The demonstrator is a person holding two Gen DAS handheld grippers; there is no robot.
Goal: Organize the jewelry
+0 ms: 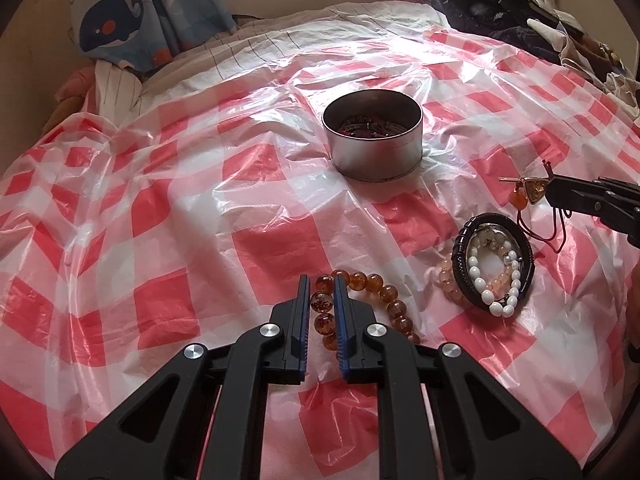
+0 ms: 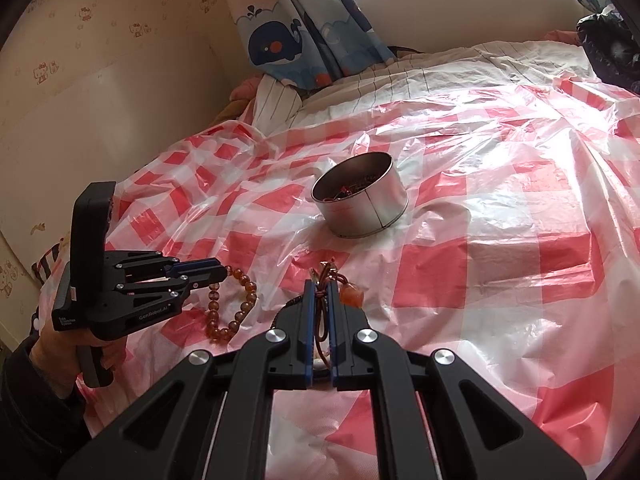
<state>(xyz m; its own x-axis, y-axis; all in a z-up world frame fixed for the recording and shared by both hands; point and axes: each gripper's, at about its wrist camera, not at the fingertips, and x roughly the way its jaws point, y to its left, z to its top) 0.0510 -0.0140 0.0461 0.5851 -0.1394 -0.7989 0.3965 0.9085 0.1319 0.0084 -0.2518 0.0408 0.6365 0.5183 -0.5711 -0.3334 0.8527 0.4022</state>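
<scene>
A round silver tin (image 1: 374, 138) with dark jewelry inside sits mid-bed; it also shows in the right wrist view (image 2: 362, 204). My left gripper (image 1: 322, 280) is shut on an amber bead bracelet (image 1: 384, 300), pinching its left side on the cloth; the bracelet also shows in the right wrist view (image 2: 232, 304). My right gripper (image 2: 320, 284) is shut on a red-cord pendant necklace (image 2: 352, 294) and holds it above the cloth; the amber pendant (image 1: 528, 192) hangs at its tip. A pile of black, white and pink bracelets (image 1: 492, 264) lies to the right.
A red-and-white checked plastic sheet (image 1: 200, 200) covers the bed. A whale-print curtain (image 2: 304, 40) hangs at the back left, dark clothes (image 1: 500, 12) lie at the back right, and a wall (image 2: 100, 100) runs along the left.
</scene>
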